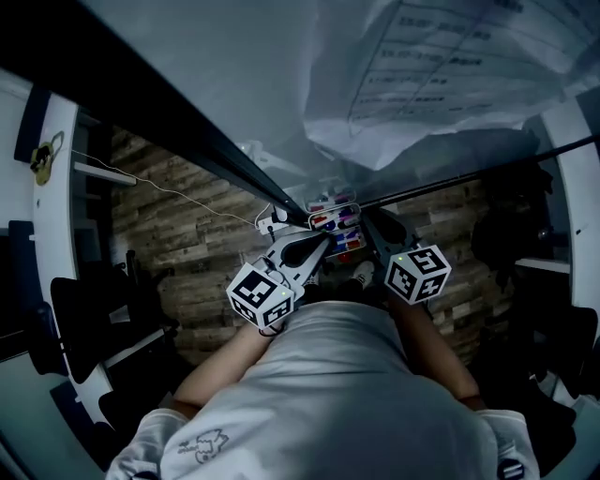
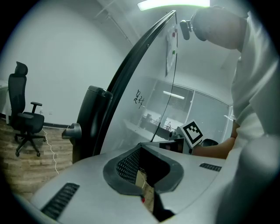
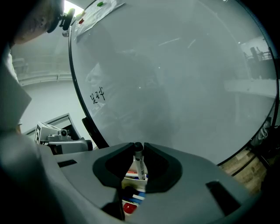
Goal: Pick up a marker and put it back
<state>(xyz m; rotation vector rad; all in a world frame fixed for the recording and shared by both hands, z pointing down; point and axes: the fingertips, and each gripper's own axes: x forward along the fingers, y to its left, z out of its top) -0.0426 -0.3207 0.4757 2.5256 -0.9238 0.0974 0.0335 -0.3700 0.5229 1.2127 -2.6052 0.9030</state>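
The right gripper (image 3: 138,151) pinches a white, black-capped marker (image 3: 140,165) just above the white marker tray (image 1: 335,222) at the glass whiteboard's (image 3: 175,78) lower edge (left gripper (image 2: 141,148) closed, seemingly empty), so the pickup looks done and the return remains.

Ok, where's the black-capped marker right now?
In the right gripper view, the marker stands upright, clamped in the right gripper, directly above the marker holder, in front of the whiteboard.

wood-plank floor (image 1: 178,216) beneath a black-framed whiteboard (image 1: 234,75) carrying a printed paper sheet (image 1: 450,66) and small handwritten marks (image 2: 138,99); black office chair (image 2: 25,117) against plain white wall (image 2: 57,52); ceiling strip light (image 2: 173,4) overhead.
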